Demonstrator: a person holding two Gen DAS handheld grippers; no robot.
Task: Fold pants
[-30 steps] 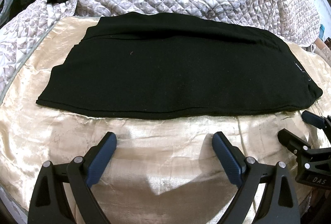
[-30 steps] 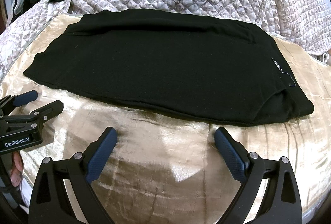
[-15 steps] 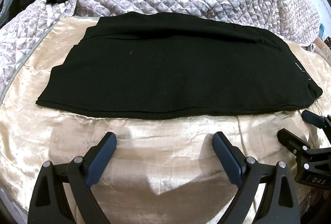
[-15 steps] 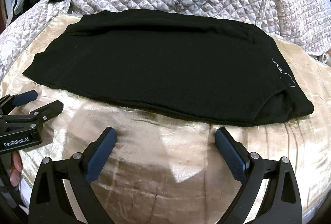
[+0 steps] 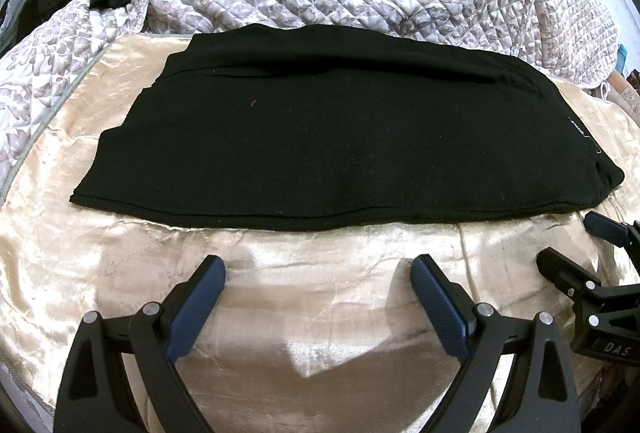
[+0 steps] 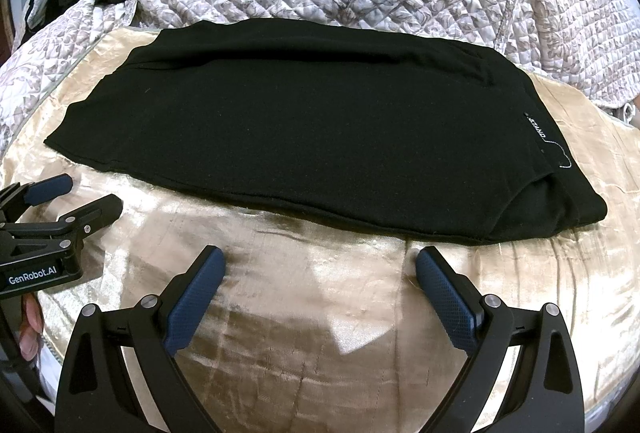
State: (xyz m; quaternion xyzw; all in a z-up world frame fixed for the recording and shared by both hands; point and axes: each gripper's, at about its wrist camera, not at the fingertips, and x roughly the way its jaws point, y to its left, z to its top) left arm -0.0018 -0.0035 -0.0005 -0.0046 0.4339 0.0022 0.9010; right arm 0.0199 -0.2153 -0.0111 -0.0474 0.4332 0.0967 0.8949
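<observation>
Pants [image 5: 344, 149], black and folded flat, lie on the gold bedspread [image 5: 320, 313] just ahead of both tongs; left tongs [image 5: 318, 273] and right tongs [image 6: 320, 265] gape wide, empty.

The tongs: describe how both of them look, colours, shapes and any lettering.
Both tongs are matte black frames of triangular cut-out arms joined by silver rivets, each tipped with two dark blue textured pads. The left tongs carry white "GenRobot.AI" lettering on the side, seen in the right wrist view. The right tongs show "DAS" on their body in the left wrist view. No cables or sleeves show.
</observation>
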